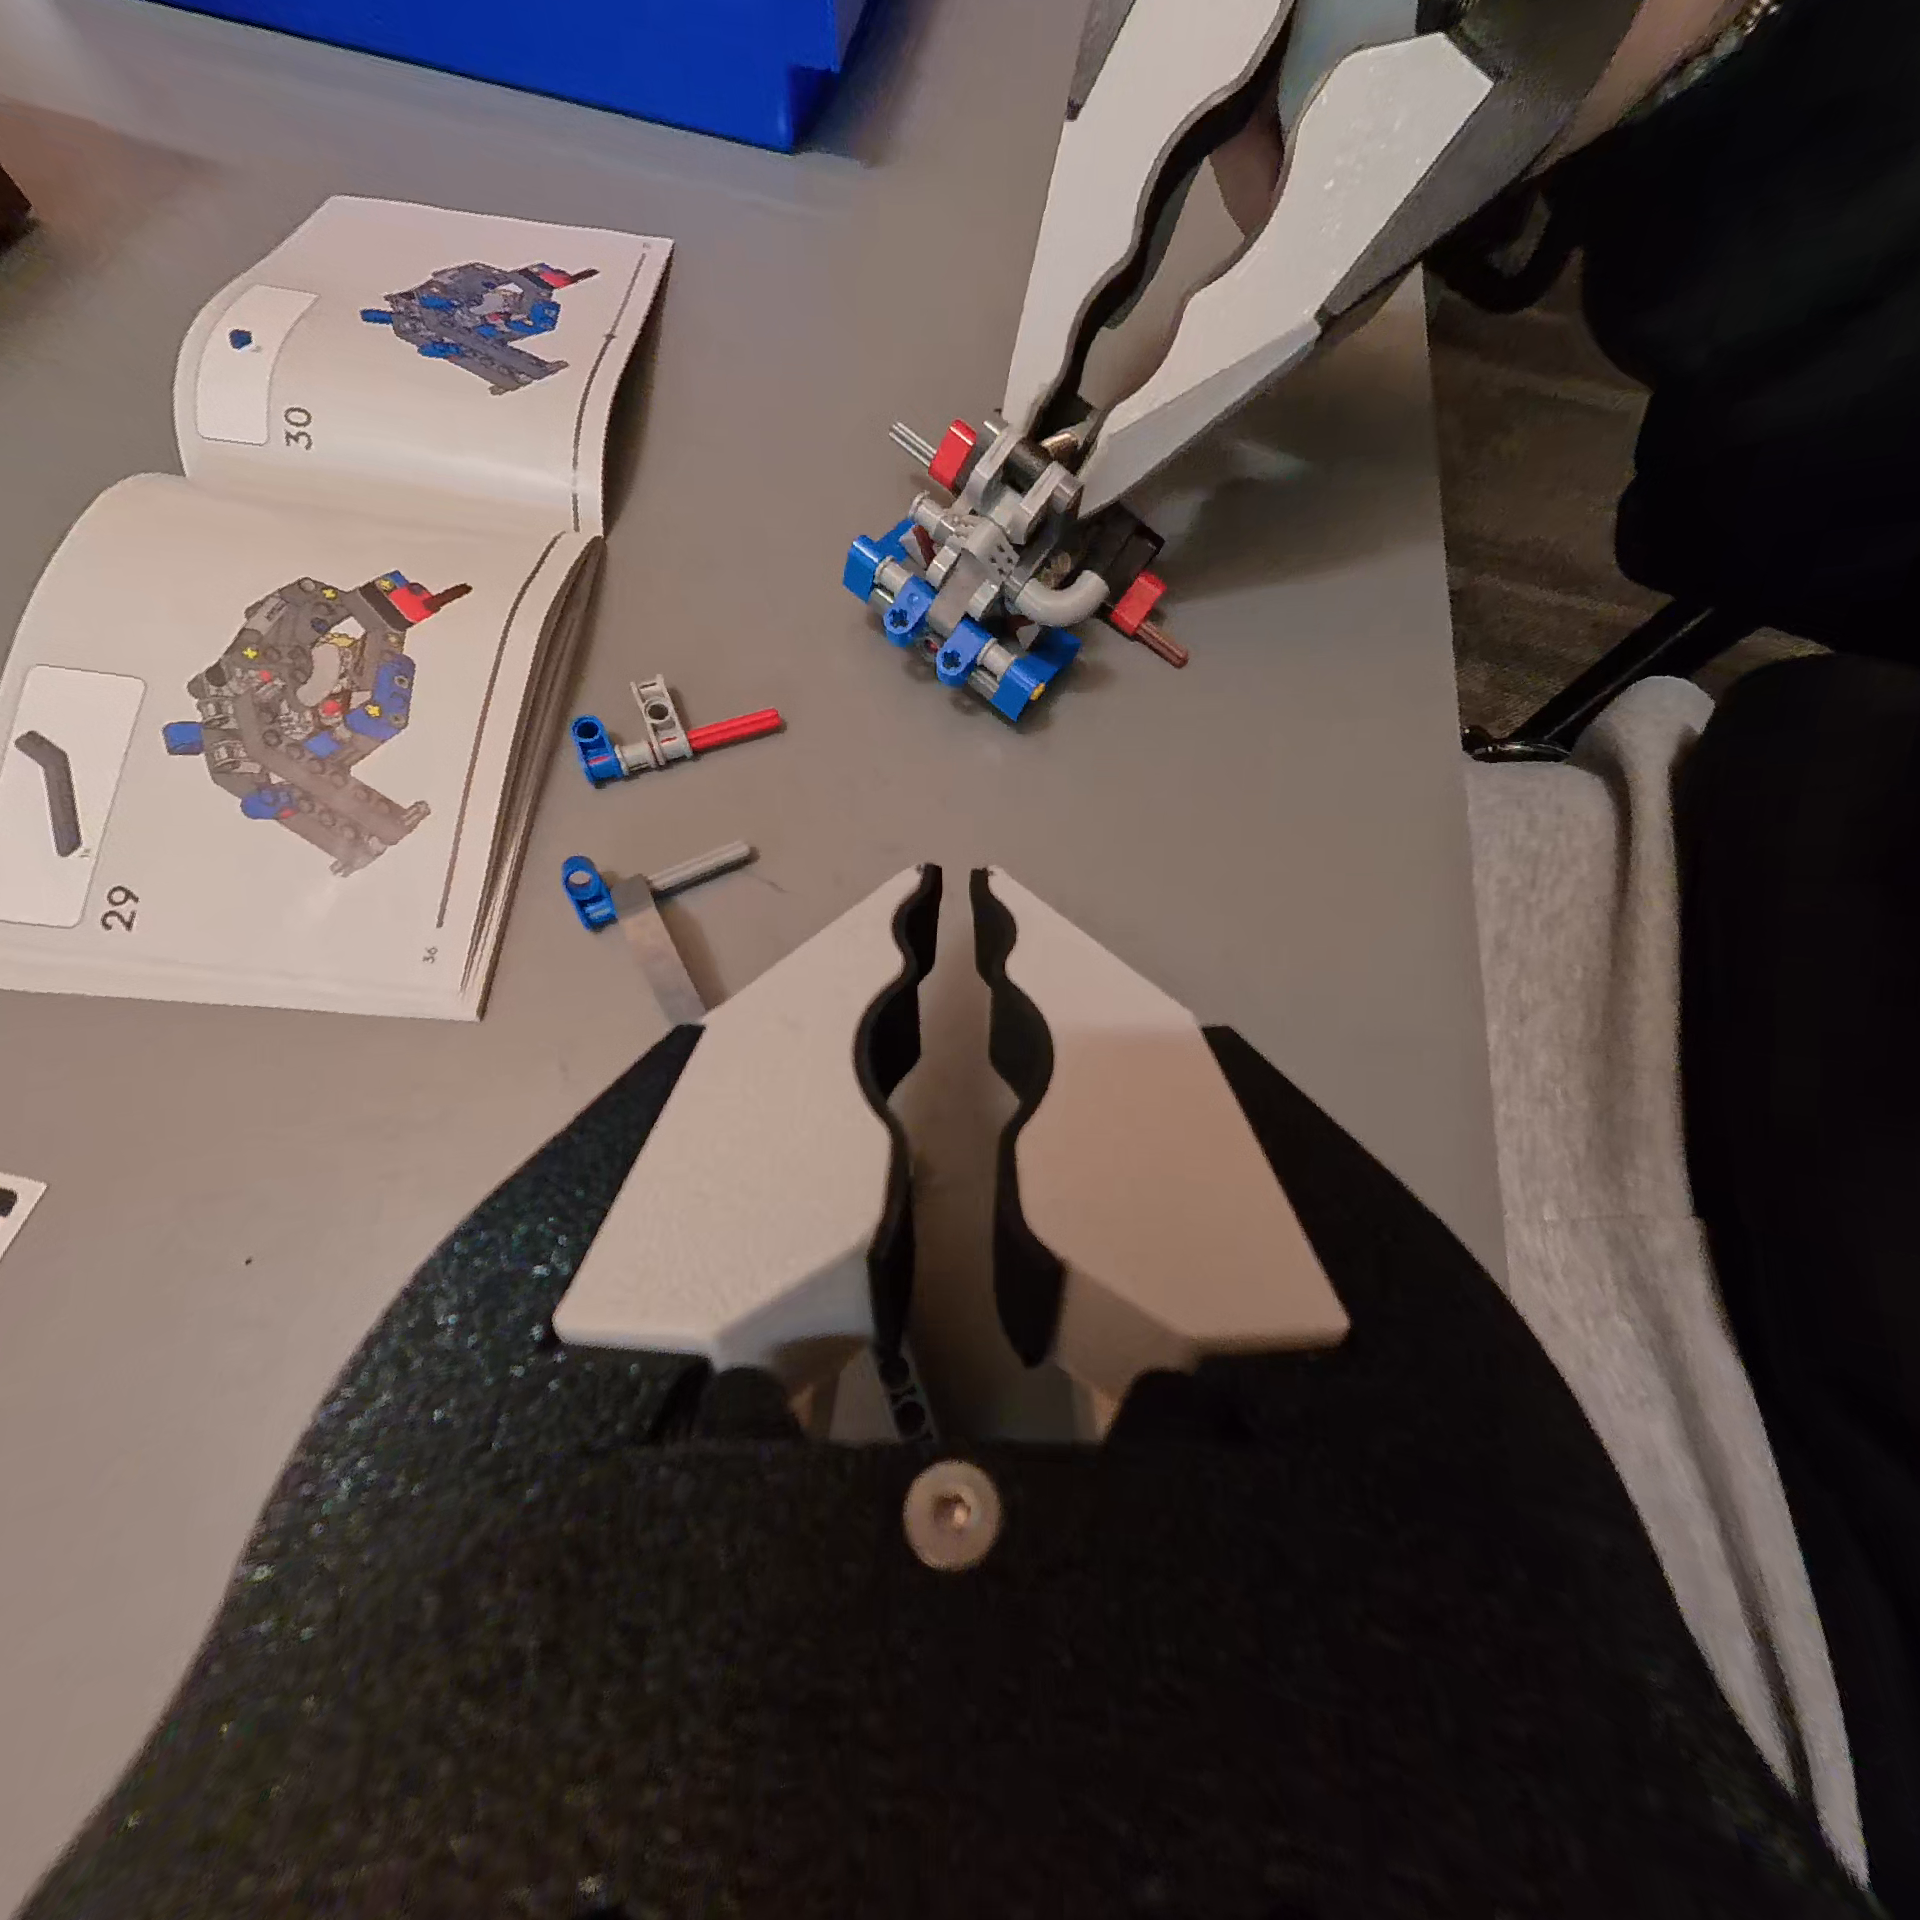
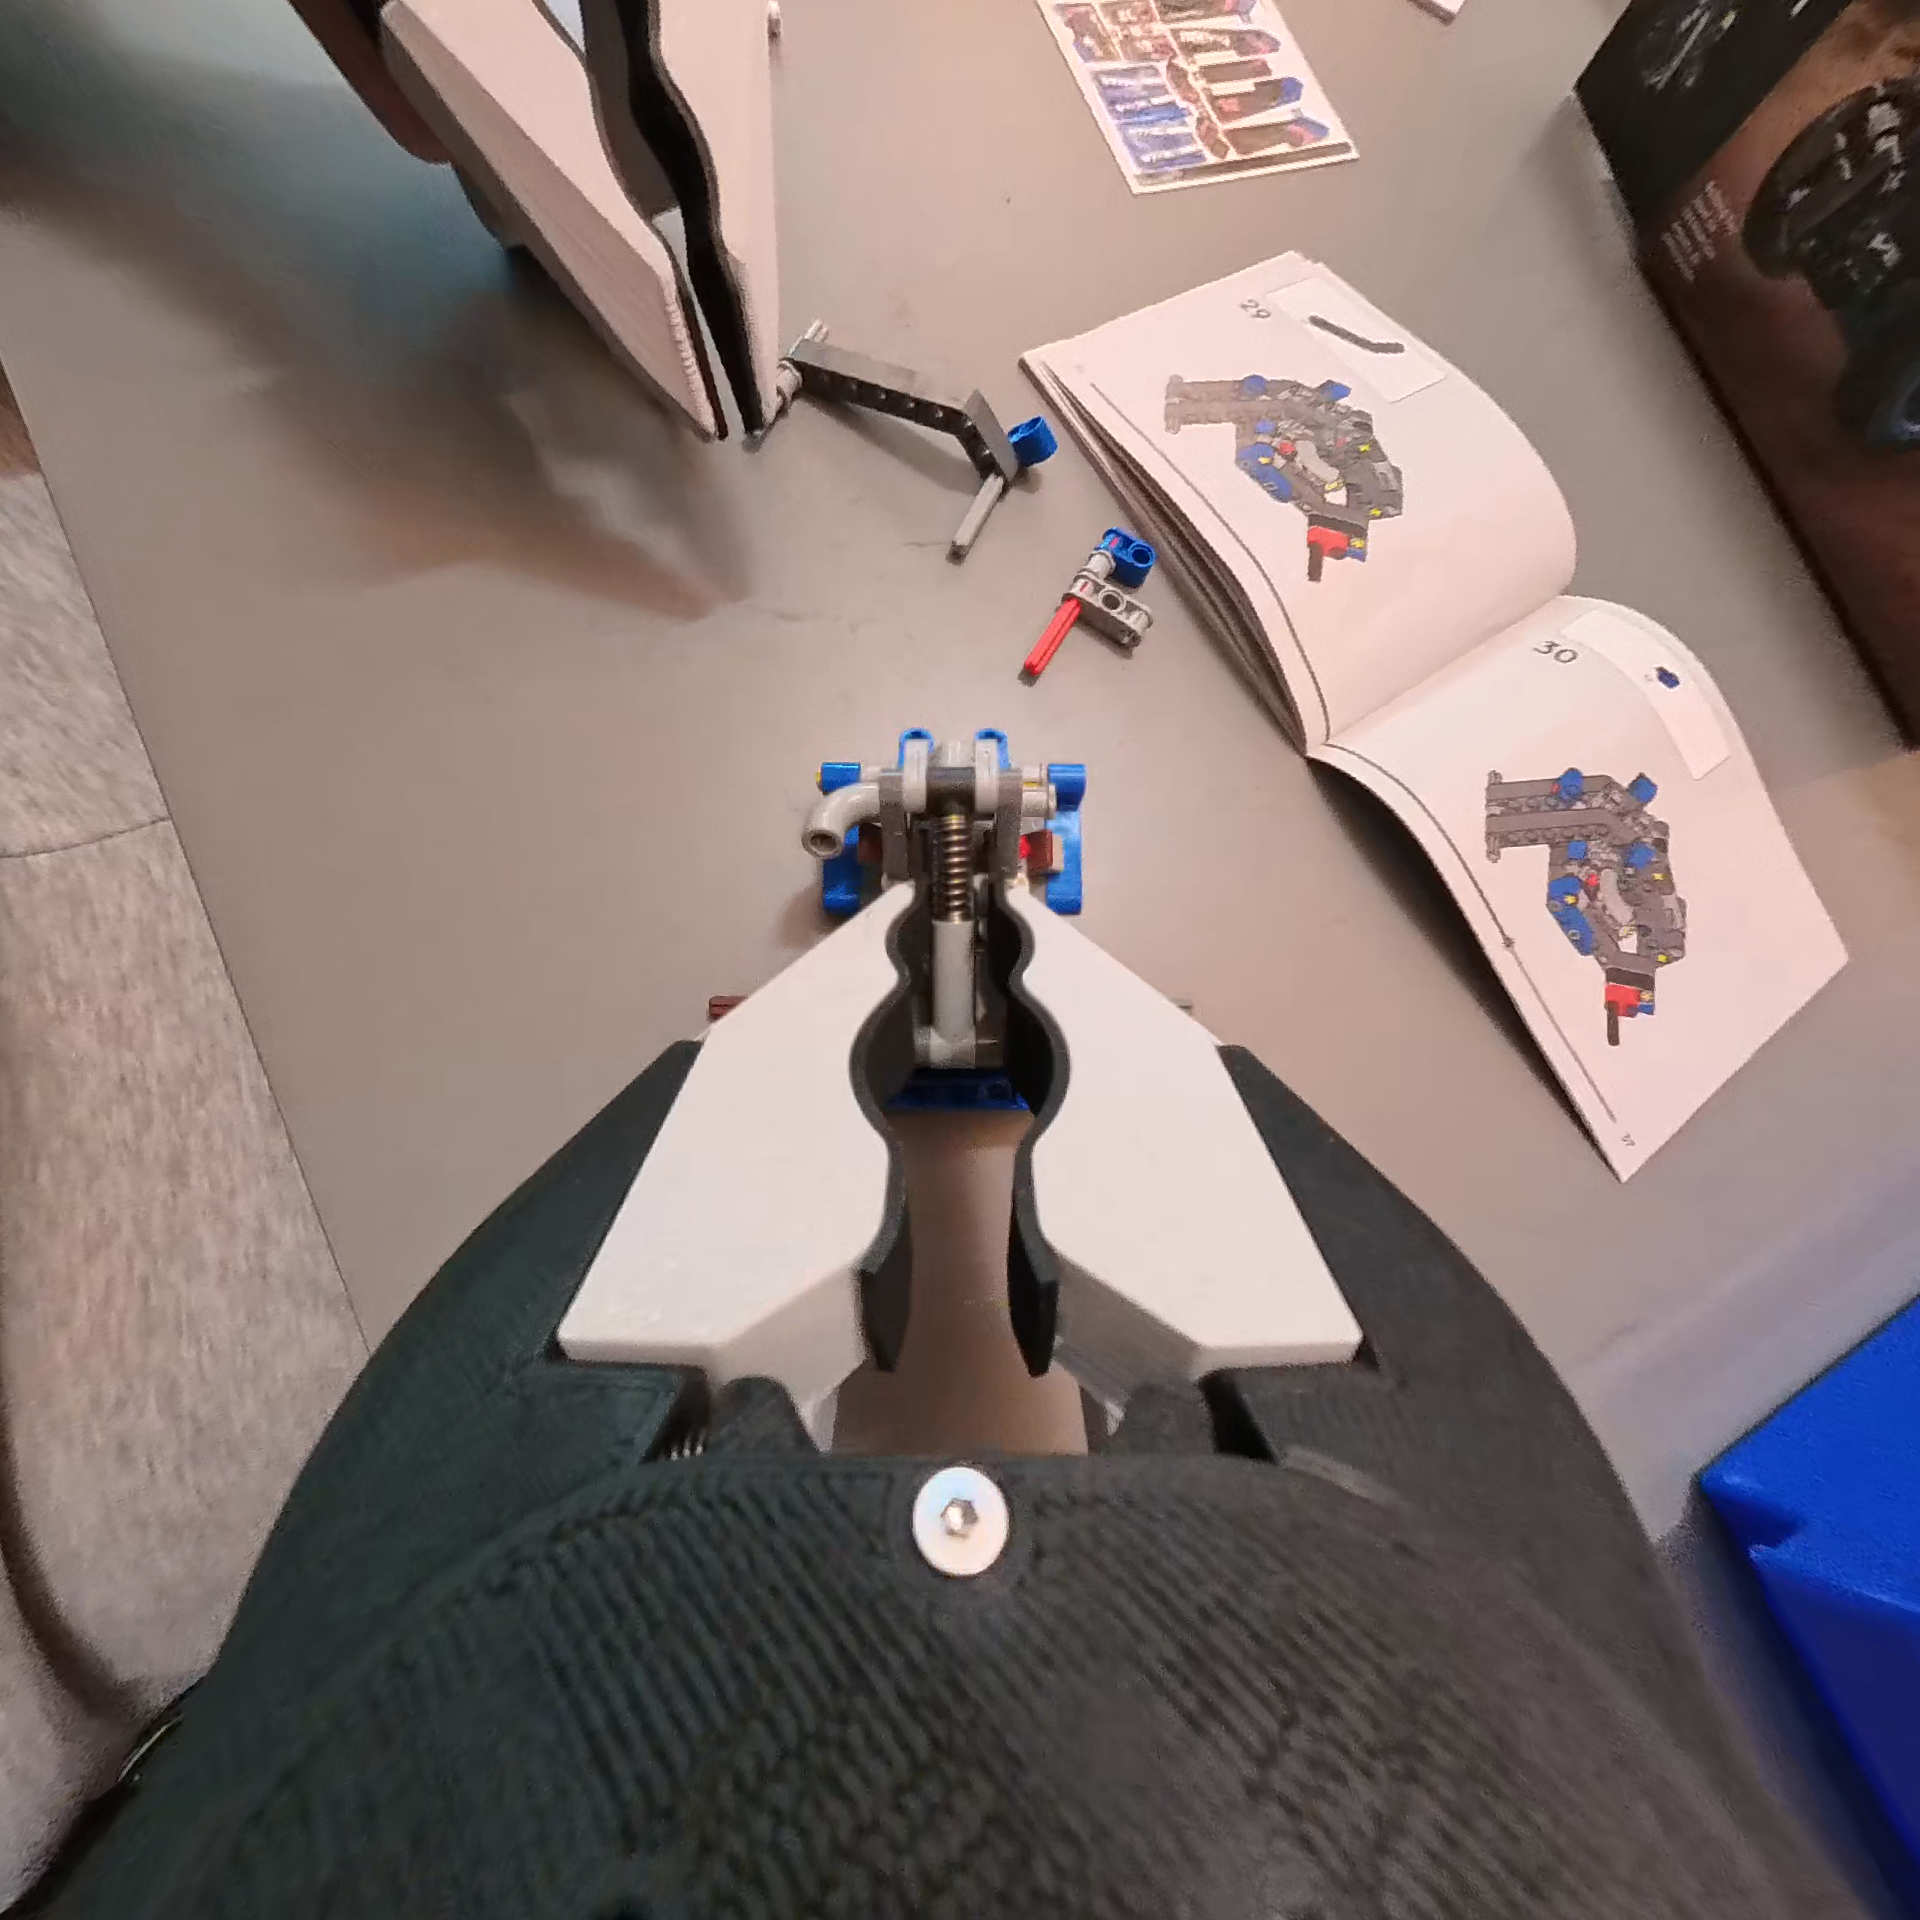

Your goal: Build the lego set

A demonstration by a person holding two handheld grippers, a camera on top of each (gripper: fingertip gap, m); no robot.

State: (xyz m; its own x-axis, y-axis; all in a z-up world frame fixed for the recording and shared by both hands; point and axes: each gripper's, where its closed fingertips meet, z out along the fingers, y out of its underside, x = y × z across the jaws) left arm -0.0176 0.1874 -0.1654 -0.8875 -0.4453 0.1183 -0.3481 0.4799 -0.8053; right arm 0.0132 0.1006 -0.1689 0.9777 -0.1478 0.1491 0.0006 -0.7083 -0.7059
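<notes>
Your right hand-held gripper (image 2: pixel 958 914) is clamped on the lego model (image 2: pixel 951 821), which sits on the worktop (image 2: pixel 520 727). Your left hand-held gripper (image 1: pixel 956 878), nearly closed, pinches a grey beam (image 2: pixel 883 400) beside the open booklet (image 1: pixel 312 623).

Both wrist views look steeply down, close; share booklet (image 1: pixel 312 623).

Dark beam (image 1: pixel 902 1387) mostly hidden behind left tongs (image 1: pixel 956 878). Blue bin (image 1: pixel 582 52) and sticker sheet (image 2: pixel 1195 88) cut by frame edges. Model (image 2: pixel 951 831) rear concealed by right tongs (image 2: pixel 954 902).
</notes>
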